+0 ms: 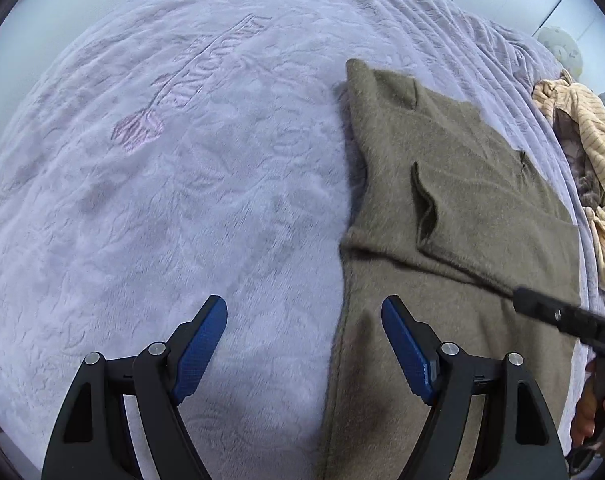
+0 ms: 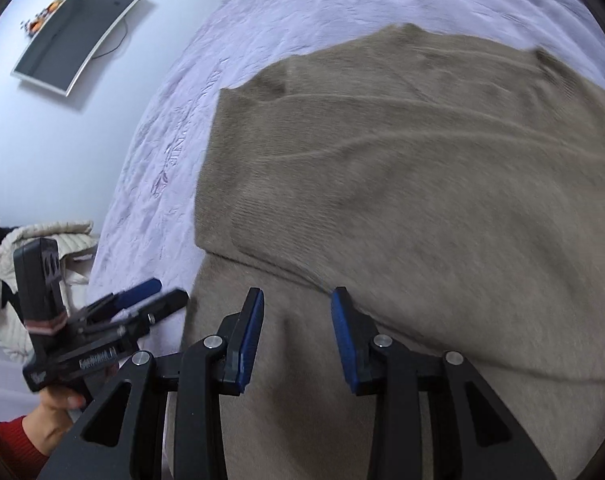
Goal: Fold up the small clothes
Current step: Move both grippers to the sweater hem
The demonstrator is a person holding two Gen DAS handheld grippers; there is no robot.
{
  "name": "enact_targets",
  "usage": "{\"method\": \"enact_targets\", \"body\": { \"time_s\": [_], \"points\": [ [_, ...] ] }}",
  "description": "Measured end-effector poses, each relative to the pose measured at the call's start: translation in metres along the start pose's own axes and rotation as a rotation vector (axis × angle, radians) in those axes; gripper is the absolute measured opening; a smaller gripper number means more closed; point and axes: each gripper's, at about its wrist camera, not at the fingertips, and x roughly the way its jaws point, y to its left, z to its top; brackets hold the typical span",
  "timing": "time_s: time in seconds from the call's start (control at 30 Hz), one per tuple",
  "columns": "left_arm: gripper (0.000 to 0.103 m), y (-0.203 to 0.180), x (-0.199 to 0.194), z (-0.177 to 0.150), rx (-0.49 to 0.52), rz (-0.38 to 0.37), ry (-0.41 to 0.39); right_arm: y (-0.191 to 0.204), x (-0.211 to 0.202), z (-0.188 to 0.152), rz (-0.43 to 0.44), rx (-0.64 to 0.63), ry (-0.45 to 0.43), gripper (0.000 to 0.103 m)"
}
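Sweater [image 1: 458, 184], a fuzzy olive-brown knit, lies spread on the lilac bedspread [image 1: 162, 184], partly folded: one flap is turned over the body, its straight edge running across the garment just ahead of both tools. It looks soft, limp and light, with a nap that should give the pads some bite; it will sag and drag rather than hold shape, so a lifted corner is likely to pull the layers below askew. The left gripper [image 1: 304, 340] hangs with its jaws spread wide and nothing between them, straddling the sweater's left edge, one pad over bare bedspread. The right gripper [image 2: 296, 334] sits over the lower part of the knit, jaws partly parted; the pads appear clear of the cloth, though blur makes that uncertain. Best holds, I judge, are the hem or the folded edge near each outer corner, pinching through all layers at once and lifting both sides together. A striped cloth [image 1: 582, 120] lies bunched at the bed's far side.
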Motion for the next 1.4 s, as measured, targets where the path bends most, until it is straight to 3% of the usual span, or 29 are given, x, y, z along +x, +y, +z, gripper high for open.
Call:
{"method": "enact_targets", "body": {
  "time_s": [0.17, 0.37, 0.47, 0.53, 0.63, 0.77, 0.9, 1.13, 1.2, 1.4],
  "points": [
    [0.080, -0.010, 0.005, 0.023, 0.015, 0.005, -0.029, -0.047, -0.039, -0.024, -0.024, 0.130, -0.047, 0.039],
    [0.080, -0.023, 0.024, 0.032, 0.044, 0.020, 0.009, -0.132, -0.117, -0.067, -0.128, 0.383, -0.203, 0.046],
    [0.080, -0.036, 0.036, 0.023, 0.157, 0.116, 0.000, -0.165, -0.131, -0.086, -0.151, 0.453, -0.180, 0.046],
    [0.080, -0.035, 0.045, 0.017, 0.202, 0.158, 0.023, -0.173, -0.125, -0.090, -0.233, 0.409, -0.094, 0.042],
    [0.080, -0.024, 0.038, 0.016, 0.161, 0.126, 0.043, -0.176, -0.118, -0.098, -0.332, 0.313, -0.041, 0.028],
    [0.080, -0.009, 0.020, 0.006, 0.095, 0.004, 0.099, -0.176, -0.132, -0.108, -0.325, 0.326, -0.067, 0.032],
    [0.080, -0.017, 0.001, -0.021, 0.106, -0.104, 0.156, -0.173, -0.141, -0.125, -0.285, 0.347, -0.072, 0.038],
    [0.080, -0.045, -0.015, -0.074, 0.132, -0.109, 0.273, -0.149, -0.148, -0.155, -0.256, 0.341, -0.038, 0.043],
    [0.080, -0.045, -0.019, -0.088, 0.115, -0.118, 0.307, -0.147, -0.152, -0.165, -0.238, 0.364, -0.027, 0.048],
    [0.080, -0.043, -0.020, -0.121, 0.108, -0.111, 0.380, -0.141, -0.158, -0.194, -0.222, 0.408, 0.029, 0.048]
  ]
}}
